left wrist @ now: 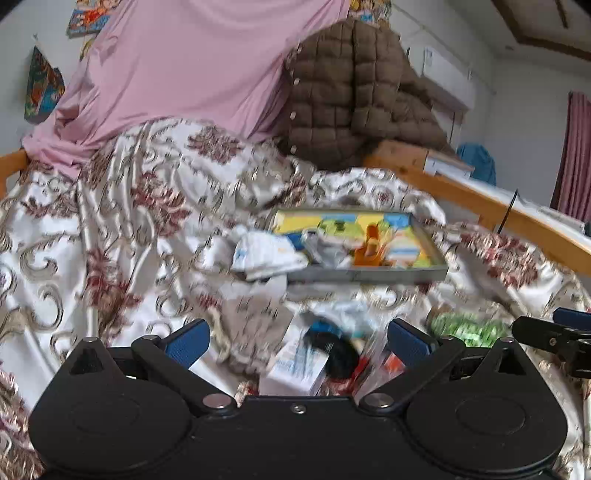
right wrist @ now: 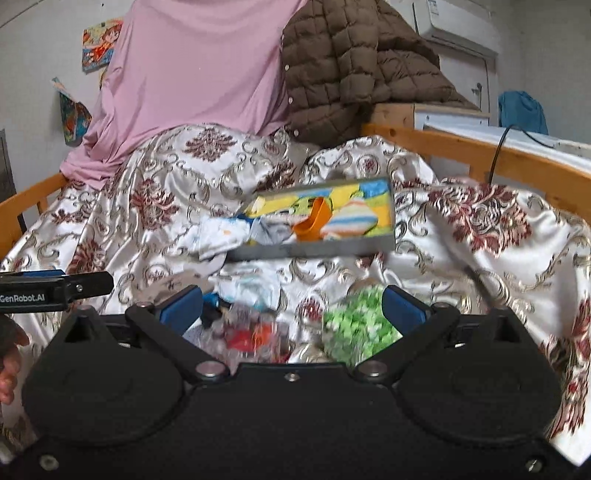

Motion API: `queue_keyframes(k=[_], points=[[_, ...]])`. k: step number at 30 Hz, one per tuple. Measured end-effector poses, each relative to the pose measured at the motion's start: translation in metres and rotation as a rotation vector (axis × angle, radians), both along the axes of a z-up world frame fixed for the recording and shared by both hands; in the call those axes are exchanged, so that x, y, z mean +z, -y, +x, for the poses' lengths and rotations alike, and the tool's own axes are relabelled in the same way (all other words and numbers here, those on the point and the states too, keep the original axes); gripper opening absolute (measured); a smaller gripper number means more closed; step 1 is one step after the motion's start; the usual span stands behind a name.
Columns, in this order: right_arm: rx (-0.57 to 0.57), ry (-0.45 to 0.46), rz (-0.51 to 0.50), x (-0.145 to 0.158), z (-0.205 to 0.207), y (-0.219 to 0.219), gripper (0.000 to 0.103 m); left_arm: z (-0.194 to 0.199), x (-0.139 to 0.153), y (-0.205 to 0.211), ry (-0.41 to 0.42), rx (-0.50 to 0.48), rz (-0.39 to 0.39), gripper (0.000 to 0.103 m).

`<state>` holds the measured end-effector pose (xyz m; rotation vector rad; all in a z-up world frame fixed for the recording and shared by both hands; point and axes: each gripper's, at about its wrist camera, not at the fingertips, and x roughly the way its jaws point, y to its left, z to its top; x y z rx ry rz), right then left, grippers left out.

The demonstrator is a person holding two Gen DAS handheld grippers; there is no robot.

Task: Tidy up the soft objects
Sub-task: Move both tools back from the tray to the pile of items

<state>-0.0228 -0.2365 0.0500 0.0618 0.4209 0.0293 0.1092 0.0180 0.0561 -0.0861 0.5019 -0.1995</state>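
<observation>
A: What are the things lying on?

B: A bed, covered by a shiny white bedspread [left wrist: 155,206] with maroon and gold scrollwork, rumpled into folds across the whole middle of both views. A wooden bed rail [right wrist: 458,151] runs along the right side.

A: And the room behind?

B: A pink sheet [left wrist: 192,66] hangs over the upper centre, with a brown quilted jacket [left wrist: 354,96] heaped just to its right. Cartoon pictures [right wrist: 99,44] are stuck on the white wall at upper left. An air conditioner [right wrist: 461,22] sits at upper right in the right wrist view, and a maroon curtain [left wrist: 576,155] shows at the right edge of the left wrist view.

A: Where are the soft objects?

B: A shallow grey tray [left wrist: 369,275] with a colourful lining rests on the bedspread at centre. White cloth [left wrist: 266,254] spills over its left rim, and an orange piece [left wrist: 369,251] lies inside. Lower down, blurred, are a black item [left wrist: 332,350] and a green-and-white bundle [right wrist: 354,325].

A: The grippers?

B: The left gripper [left wrist: 295,343] is spread wide and empty above the black item. The right gripper [right wrist: 291,308] is likewise released, holding nothing, with the green bundle between its fingers' span.
</observation>
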Motion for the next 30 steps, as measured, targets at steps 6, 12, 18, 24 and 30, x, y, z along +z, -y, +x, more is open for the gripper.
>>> queue_keyframes(k=[6,12,18,24,30], points=[[-0.009,-0.069,0.008,-0.032,-0.005,-0.004,0.102,-0.006,-0.021,-0.006,-0.08,0.012,0.033,0.102],[-0.017,-0.145,0.016,-0.056,0.001,-0.003,0.102,-0.013,-0.037,-0.007,-0.139,0.014,0.05,0.102],[0.022,-0.204,0.007,-0.066,0.011,-0.01,0.102,-0.016,-0.043,-0.005,-0.178,0.018,0.051,0.102],[0.075,-0.244,-0.019,-0.074,0.014,-0.022,0.102,-0.016,-0.045,0.0,-0.188,0.009,0.07,0.102],[0.118,-0.263,-0.02,-0.073,0.017,-0.025,0.102,-0.016,-0.048,0.001,-0.209,0.008,0.086,0.102]])
